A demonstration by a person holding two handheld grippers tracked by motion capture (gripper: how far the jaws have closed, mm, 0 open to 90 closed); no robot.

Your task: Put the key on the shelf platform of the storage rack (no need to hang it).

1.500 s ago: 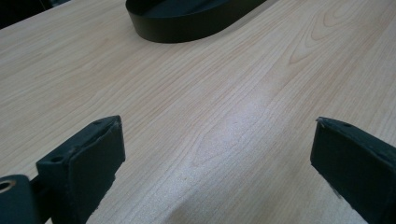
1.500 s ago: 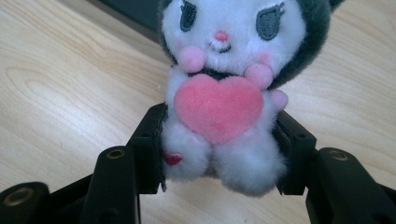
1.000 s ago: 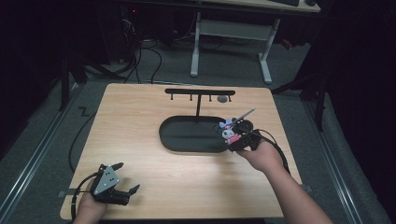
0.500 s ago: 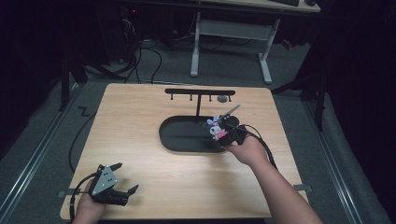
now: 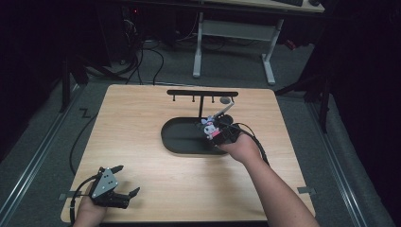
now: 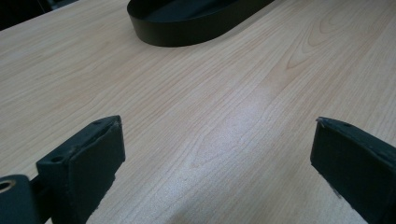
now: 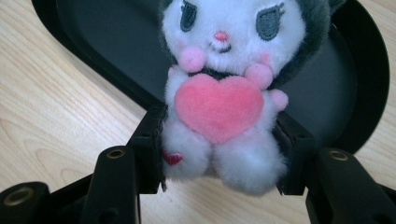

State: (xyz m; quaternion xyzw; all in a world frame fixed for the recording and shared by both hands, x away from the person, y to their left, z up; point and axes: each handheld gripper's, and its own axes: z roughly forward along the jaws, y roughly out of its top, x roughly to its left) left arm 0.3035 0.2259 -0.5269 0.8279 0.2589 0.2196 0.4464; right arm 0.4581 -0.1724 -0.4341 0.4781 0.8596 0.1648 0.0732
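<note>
The counter point(image 5: 142, 142) carries a black oval tray point(image 5: 182, 139) under a hook stand point(image 5: 201, 94). The right tool point(image 5: 215, 130), clenched on a plush toy point(image 7: 219, 88), has shifted left over the tray's end, probably toward the hooks. The left tool point(image 5: 125, 182) rests released.

The right gripper point(image 7: 219, 161) clamps a plush toy point(image 7: 224, 93) by its legs; black tray point(image 7: 93, 46) toward twelve o'clock.
</note>
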